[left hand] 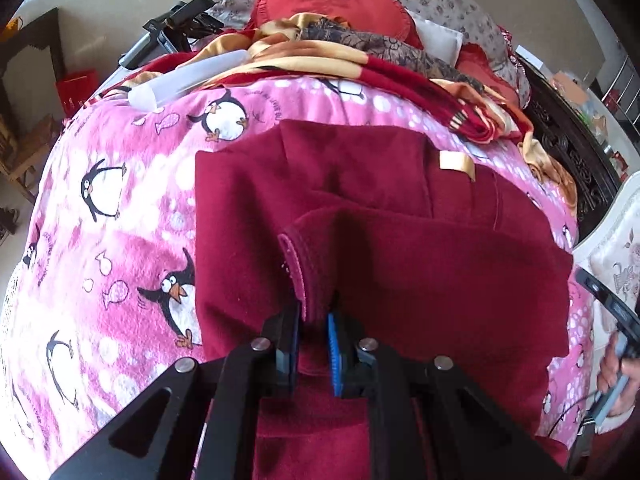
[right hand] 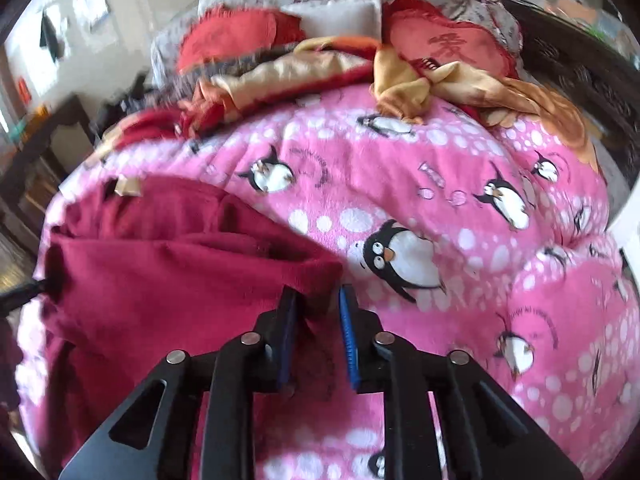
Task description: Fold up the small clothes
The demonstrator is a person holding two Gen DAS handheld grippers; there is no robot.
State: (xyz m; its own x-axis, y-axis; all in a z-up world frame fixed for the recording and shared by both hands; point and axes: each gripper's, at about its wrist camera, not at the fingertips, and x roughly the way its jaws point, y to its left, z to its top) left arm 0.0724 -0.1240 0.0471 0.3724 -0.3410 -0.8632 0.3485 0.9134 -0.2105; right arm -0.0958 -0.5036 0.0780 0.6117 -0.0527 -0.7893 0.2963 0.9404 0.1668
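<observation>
A dark red fleece garment (left hand: 360, 200) lies partly folded on a pink penguin blanket (left hand: 120, 220), with a tan label (left hand: 456, 162) near its far edge. My left gripper (left hand: 314, 320) is shut on a lifted hem of the garment. In the right wrist view the same garment (right hand: 160, 264) lies at the left on the blanket (right hand: 460, 200). My right gripper (right hand: 318, 300) is shut on the garment's right corner and holds it just above the blanket.
A heap of red and gold cloths (left hand: 360, 56) and red pillows (left hand: 332, 0) lies at the back. A translucent tube (left hand: 188, 80) rests at the back left. A dark carved bed frame (left hand: 568, 148) runs along the right.
</observation>
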